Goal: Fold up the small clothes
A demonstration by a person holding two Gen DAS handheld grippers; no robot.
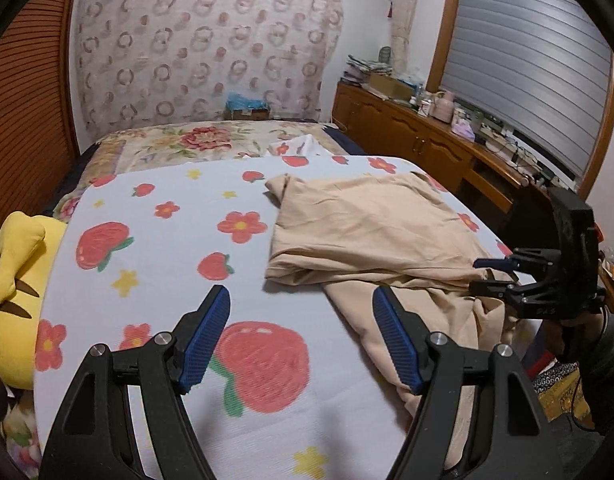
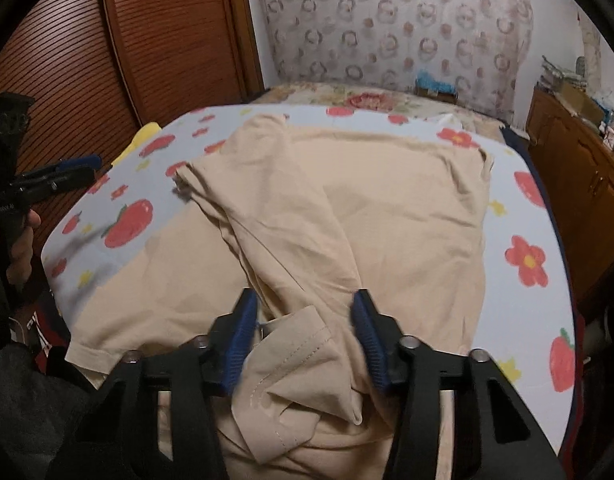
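Your beige garment point(image 2: 347, 216) lies rumpled on the strawberry-print sheet point(image 1: 155, 240) covering the bed, partly folded over itself. Your right gripper point(image 2: 303, 312) has its fingers spread, with a bunched fold and stitched hem sitting right between them, nothing pinched. Your left gripper point(image 1: 301, 312) is spread wide too, hovering over bare sheet, with the garment's edge just beside its right-hand finger point(image 1: 391, 332).
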